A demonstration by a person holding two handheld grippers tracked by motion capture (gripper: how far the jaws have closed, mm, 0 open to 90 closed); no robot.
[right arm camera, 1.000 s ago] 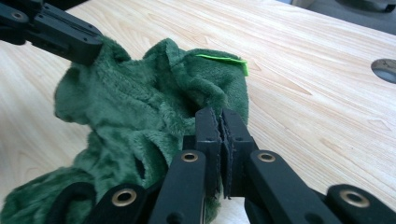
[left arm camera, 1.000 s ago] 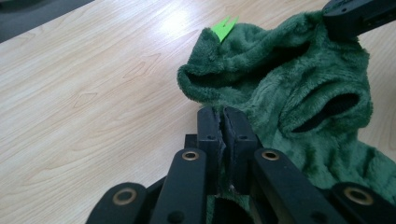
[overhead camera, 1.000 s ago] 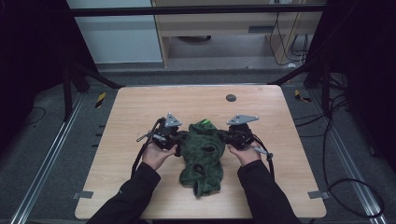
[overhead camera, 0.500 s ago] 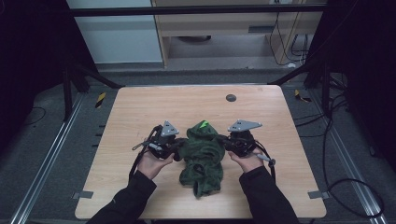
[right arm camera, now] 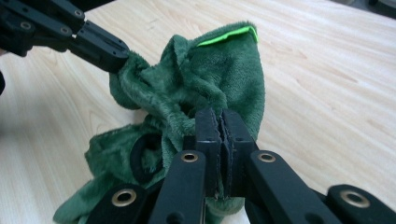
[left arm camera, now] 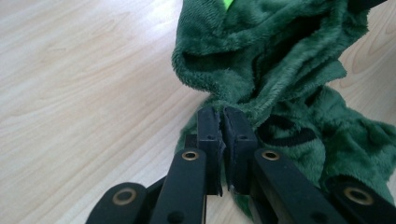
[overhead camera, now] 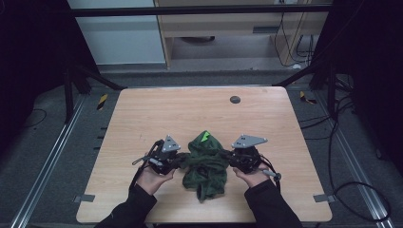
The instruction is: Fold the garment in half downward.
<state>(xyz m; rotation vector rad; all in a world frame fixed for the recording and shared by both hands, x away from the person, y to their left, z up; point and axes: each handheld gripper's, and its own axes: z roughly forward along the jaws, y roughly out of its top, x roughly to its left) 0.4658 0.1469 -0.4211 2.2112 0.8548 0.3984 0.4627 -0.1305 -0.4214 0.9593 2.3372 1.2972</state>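
**Green plush garment held between two grippers on a wooden counter**

A light wooden counter (overhead camera: pixel 142 118) is seen from above, with dark floor and metal framing around it. Two forearms in dark sleeves come in from the near edge. A gripper is held in each hand, and a crumpled dark green plush garment (overhead camera: pixel 206 161) lies between them, toward the near middle of the counter.

The left gripper (overhead camera: pixel 177 161) is placed against the garment's left side, and the right gripper (overhead camera: pixel 230 159) against its right side. A grey three-cornered plate is carried on top of each.

In the left gripper view, the jaws are closed together with a thin fold of the green fabric pinched between them. A black curved mark is visible on the fleece just beside the jaws, and a bright green patch (left arm camera: pixel 227 4) at the top.

In the right gripper view, the jaws are likewise pressed shut on a fold of the garment. The cloth is bunched upward, edged at its top by a bright green trim. The other gripper is seen at the upper left, touching the fabric.

A small dark round object (overhead camera: pixel 235 99) rests near the far edge of the counter, well apart from the garment.
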